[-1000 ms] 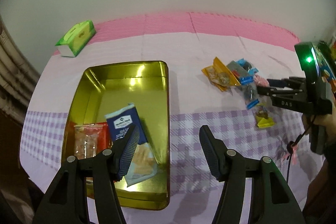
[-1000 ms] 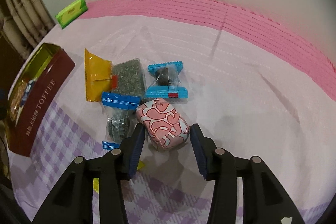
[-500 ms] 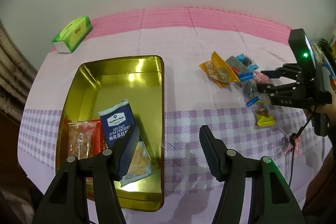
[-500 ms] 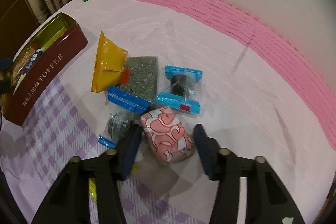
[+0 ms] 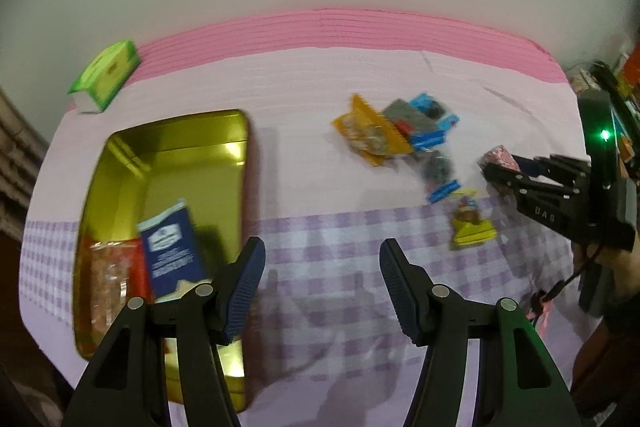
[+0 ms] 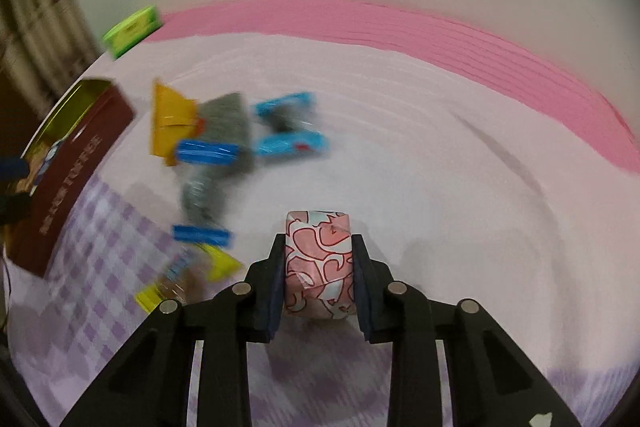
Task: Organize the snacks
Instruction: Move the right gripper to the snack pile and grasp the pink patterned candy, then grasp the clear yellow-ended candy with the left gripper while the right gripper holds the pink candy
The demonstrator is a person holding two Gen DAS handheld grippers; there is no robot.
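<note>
One pink-and-white patterned packet (image 6: 318, 263), clamped between the two pads of the right gripper (image 6: 318, 281), whose jaws have just been closing onto it; it is carried clear of the heap, and in the left wrist view the same packet (image 5: 498, 157) shows at that gripper's tip (image 5: 494, 171). One left gripper (image 5: 322, 263), jaws standing moderately apart with nothing between them, hovering over the checked part of the tablecloth (image 5: 320, 155) just right of the tin. One gold-lined tin (image 5: 176, 131), open, its dark red outer wall lettered TOFFEE (image 6: 76, 179); inside lie two items: one navy cracker packet (image 5: 170, 255) and one clear-and-red snack bag (image 5: 114, 279) beside it at the near end. One loose heap of snacks on the cloth between tin and right gripper, blurred, so the count is probably five: one orange pouch (image 6: 170, 119), one grey-green slab packet (image 6: 226, 123), two blue-ended clear wrappers, one farther (image 6: 290, 129) and one nearer (image 6: 204, 187), and one yellow-ended wrapper (image 6: 188, 277) nearest the camera. One green tissue box (image 5: 106, 77) at the far left corner of the table, well apart from everything else. One person's hand (image 5: 616, 267), partly visible at the right edge, holding the right gripper's handle. The left gripper's left finger (image 5: 244, 285) overlaps the tin's near right edge in view.
</note>
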